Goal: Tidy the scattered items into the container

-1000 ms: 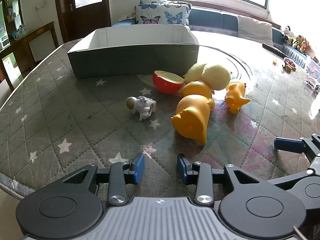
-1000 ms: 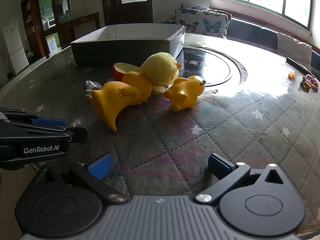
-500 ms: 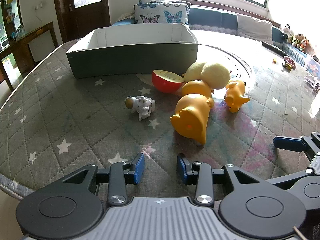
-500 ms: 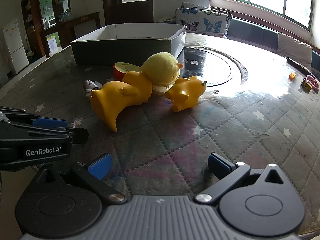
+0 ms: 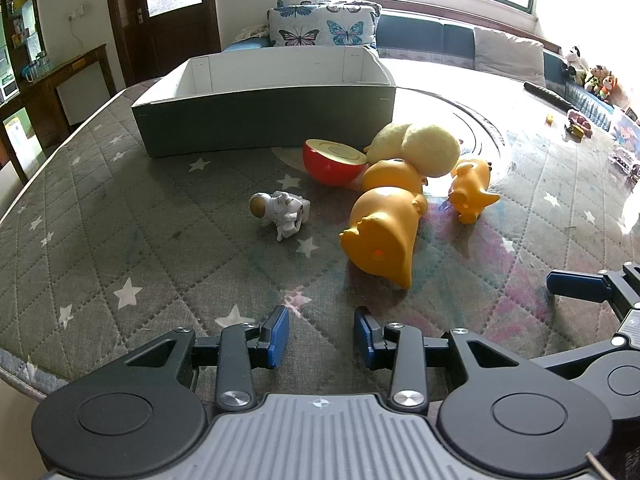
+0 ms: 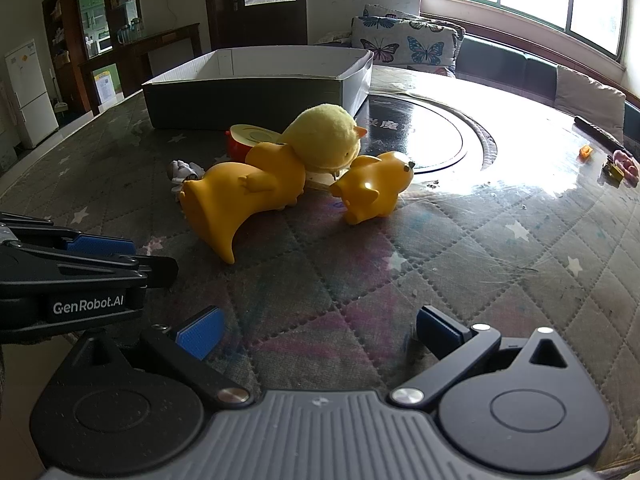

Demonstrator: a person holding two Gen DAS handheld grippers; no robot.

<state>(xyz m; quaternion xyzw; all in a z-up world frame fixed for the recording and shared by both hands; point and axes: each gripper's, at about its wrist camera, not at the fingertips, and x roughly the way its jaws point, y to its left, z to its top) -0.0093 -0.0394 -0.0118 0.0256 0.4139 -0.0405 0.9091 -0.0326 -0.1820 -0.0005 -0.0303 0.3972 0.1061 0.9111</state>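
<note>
A grey open box (image 5: 264, 120) stands at the back of the quilted table; it also shows in the right wrist view (image 6: 256, 92). In front of it lie a red apple half (image 5: 332, 162), a yellow plush chick (image 5: 424, 148), a large orange duck (image 5: 384, 232) on its side, a small orange pig (image 5: 472, 192) and a white astronaut figure (image 5: 282, 214). My left gripper (image 5: 320, 336) is open and empty, near the table's front edge, short of the duck. My right gripper (image 6: 316, 332) is open wide and empty, short of the duck (image 6: 244, 196) and the pig (image 6: 376, 192).
A glass turntable (image 6: 440, 144) covers the table's middle right. Small toys (image 6: 616, 164) and a dark remote (image 5: 548, 94) lie at the far right. A sofa with butterfly cushions (image 5: 320, 28) stands behind the table. The table edge runs along the left.
Both grippers have drifted slightly. The toys and the box have not moved, and both jaws stay open.
</note>
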